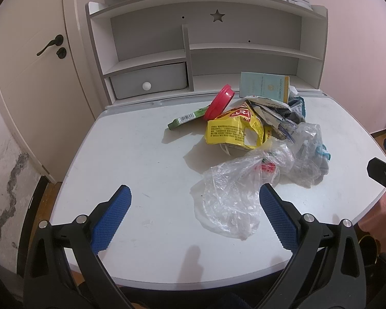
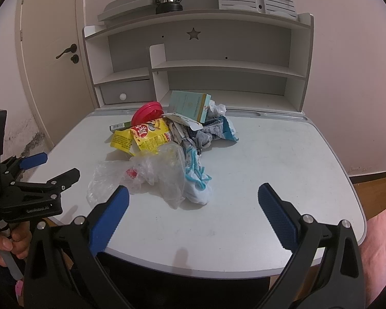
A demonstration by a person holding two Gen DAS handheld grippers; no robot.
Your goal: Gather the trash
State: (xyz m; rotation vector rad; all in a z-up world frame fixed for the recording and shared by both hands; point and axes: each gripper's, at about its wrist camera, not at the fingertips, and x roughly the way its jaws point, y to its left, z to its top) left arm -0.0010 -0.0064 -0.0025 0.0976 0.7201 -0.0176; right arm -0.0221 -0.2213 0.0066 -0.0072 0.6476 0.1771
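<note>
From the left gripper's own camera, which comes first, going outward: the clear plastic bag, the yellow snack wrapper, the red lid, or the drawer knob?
1. Clear plastic bag: nearest, beside the left gripper's right finger.
2. Yellow snack wrapper: behind the bag, mid-table.
3. Red lid: tilted, just behind the wrapper.
4. Drawer knob: farthest, back left under the shelves.

Yellow wrapper [image 1: 234, 128], red lid [image 1: 218, 102], green box [image 1: 184, 120].
</note>
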